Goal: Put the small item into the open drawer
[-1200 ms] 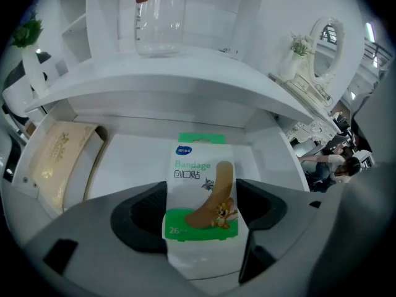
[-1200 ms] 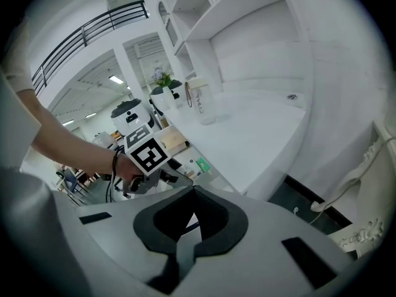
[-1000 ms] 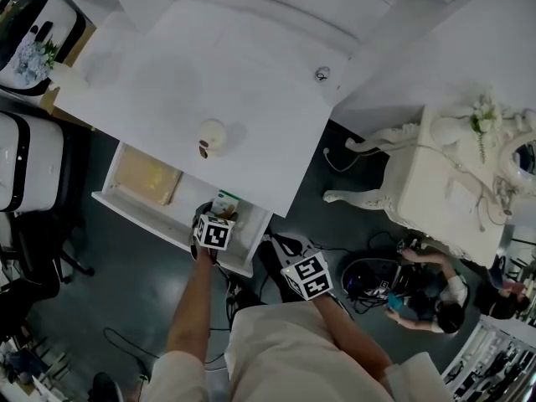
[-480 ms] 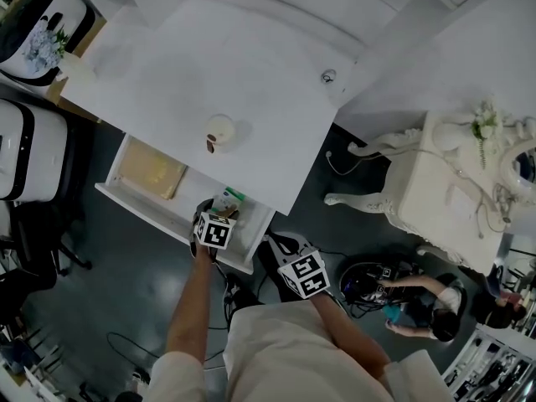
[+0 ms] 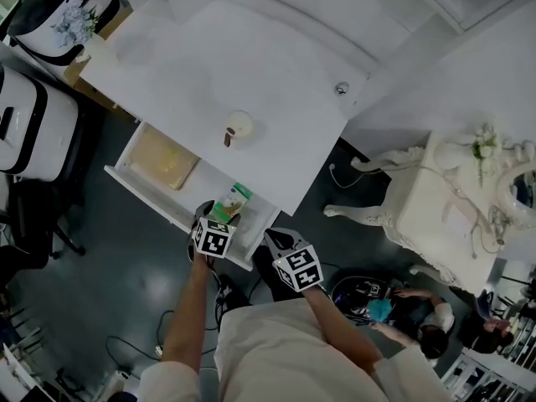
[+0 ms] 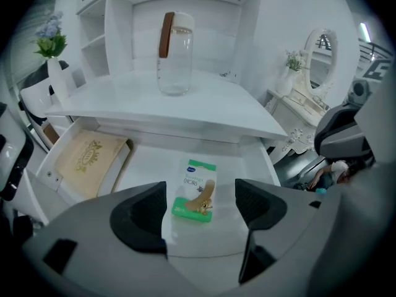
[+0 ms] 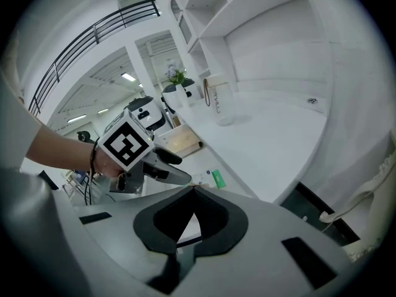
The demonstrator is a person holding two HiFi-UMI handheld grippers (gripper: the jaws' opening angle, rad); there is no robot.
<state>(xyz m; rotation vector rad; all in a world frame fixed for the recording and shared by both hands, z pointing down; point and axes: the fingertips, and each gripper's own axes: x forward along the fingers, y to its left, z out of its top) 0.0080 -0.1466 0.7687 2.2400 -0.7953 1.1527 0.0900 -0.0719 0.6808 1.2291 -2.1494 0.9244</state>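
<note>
The white desk [image 5: 276, 99] fills the upper middle of the head view. Its open drawer [image 5: 159, 203] juts out below the desk's lower-left edge. A flat tan box [image 5: 163, 159] lies in the drawer's left part, and a clear glass jar [image 5: 239, 126] with a brown strip on its side stands on the desk top just above the drawer.

The left gripper [image 5: 218, 223] hovers at the drawer's front rim, low centre of the head view. In its own view the jaws stand well apart with nothing clamped between them. The right gripper [image 5: 276, 243] hangs just right of it, outside the drawer, with its jaws pressed together and nothing in them.

The small item, a green-and-white packet [image 6: 197, 190], lies flat on the bare drawer floor [image 6: 154, 166]. It sits in the right part of the drawer, apart from the tan box, and shows through the gap between the left jaws without touching either. Judging from this, the placing looks done.

The packet looks light, thin and only slightly stiff. It would probably flex under a hard squeeze, and its glossy face may slide on the smooth floor. Because it lies flat, it offers little to bite on. The best hold would be across its narrow width at the two long edges, or by tipping up one short end first.
</note>
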